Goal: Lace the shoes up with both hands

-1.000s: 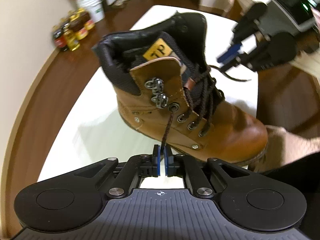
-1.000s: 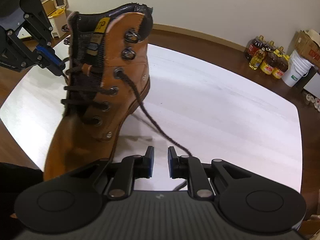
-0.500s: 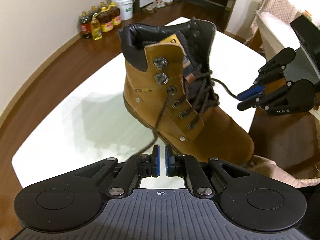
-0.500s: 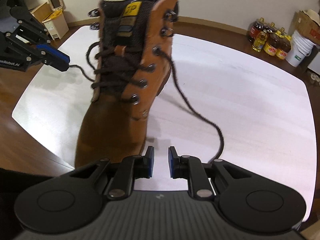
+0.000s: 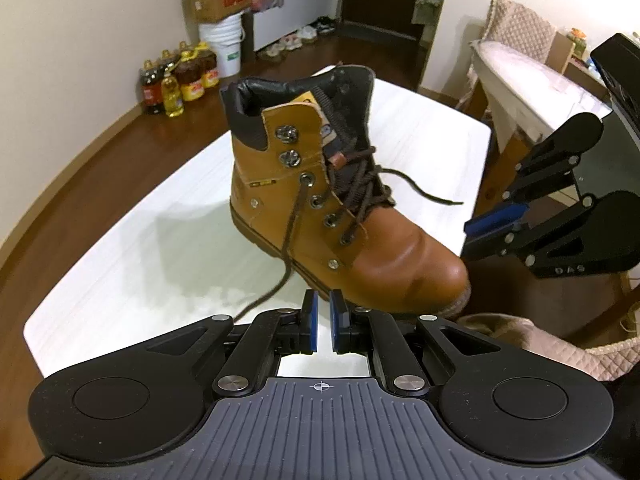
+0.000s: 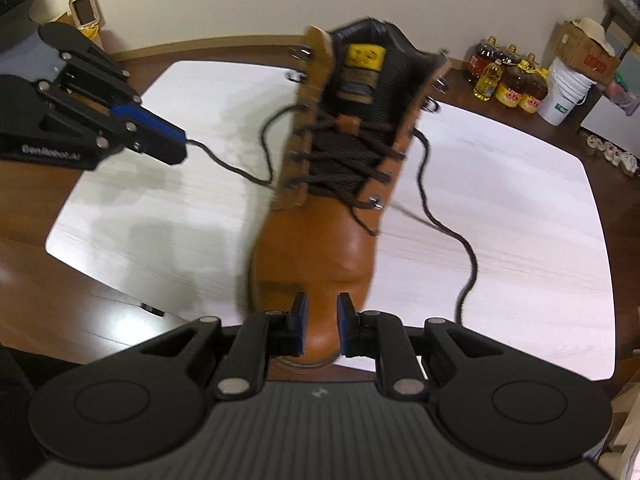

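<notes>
A tan leather boot (image 5: 360, 236) stands on the white table (image 5: 120, 248), laced with dark brown lace up to its top eyelet. One loose lace end (image 5: 286, 248) trails from that eyelet onto the table, passing left of my left gripper (image 5: 324, 300). Its pads stand narrowly apart with nothing between them. The left gripper (image 6: 180, 148) also shows at the left of the right wrist view, the lace meeting its tip. My right gripper (image 6: 322, 312) hangs open over the boot (image 6: 320, 248) toe, gripping nothing. The other lace end (image 6: 472, 256) curls right of it.
Oil bottles (image 5: 180, 80), a white bucket (image 5: 222, 46) and a cardboard box stand on the wooden floor by the far wall. A bench with a quilted cover (image 5: 532, 76) is at the right. A quilted pink garment (image 5: 540, 344) lies near the boot's toe.
The left gripper has drawn back from the eyelets, and the lace that ran into its gap now lies to its left. The right gripper has swung round from the boot's side to its toe.
</notes>
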A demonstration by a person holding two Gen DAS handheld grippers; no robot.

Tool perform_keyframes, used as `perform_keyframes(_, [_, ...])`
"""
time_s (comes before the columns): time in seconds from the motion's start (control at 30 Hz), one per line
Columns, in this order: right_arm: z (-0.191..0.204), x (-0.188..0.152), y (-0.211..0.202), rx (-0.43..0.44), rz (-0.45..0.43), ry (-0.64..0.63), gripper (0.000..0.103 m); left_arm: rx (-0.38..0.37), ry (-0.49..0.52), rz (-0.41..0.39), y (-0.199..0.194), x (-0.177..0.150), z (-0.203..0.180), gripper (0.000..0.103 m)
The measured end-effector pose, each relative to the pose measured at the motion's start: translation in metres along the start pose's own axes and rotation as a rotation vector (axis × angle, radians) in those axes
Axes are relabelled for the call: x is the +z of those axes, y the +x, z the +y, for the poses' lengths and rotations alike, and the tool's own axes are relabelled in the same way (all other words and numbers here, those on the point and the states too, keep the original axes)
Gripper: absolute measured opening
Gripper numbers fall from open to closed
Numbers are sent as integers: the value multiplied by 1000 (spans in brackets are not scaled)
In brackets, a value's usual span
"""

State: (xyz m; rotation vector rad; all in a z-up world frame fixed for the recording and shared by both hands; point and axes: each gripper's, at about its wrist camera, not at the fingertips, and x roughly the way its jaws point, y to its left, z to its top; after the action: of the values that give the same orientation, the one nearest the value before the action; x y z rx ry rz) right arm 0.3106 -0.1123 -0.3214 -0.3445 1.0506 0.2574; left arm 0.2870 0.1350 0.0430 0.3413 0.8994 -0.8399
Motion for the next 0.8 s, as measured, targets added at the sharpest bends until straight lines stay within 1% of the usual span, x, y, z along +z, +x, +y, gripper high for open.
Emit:
perform_keyframes(0.1, [16, 0, -5, -4, 7, -19, 17, -4, -9, -10, -4, -7, 1, 7])
perform_keyframes(0.2, [25, -2, -5, -6, 18, -30, 17, 11, -35, -6, -3, -13, 3, 7])
perform_keyframes(0.37, [29, -2, -2, 17, 48, -73, 17, 47, -129, 21, 6, -15, 9, 7])
perform_keyframes(0.43, [27, -1, -1, 23, 50, -90, 17, 68, -150, 23, 12, -13, 8, 7])
perform_keyframes(0.63, [-2, 7, 6, 76, 52, -160, 17, 138, -242, 39, 36, -5, 1, 7])
perform_keyframes(0.67, [-15, 8, 10, 101, 53, -176, 17, 162, -270, 44, 41, -4, -2, 7])
perform_keyframes(0.8, [-46, 8, 20, 161, 59, -219, 17, 253, -394, 58, 57, 0, -13, 7])
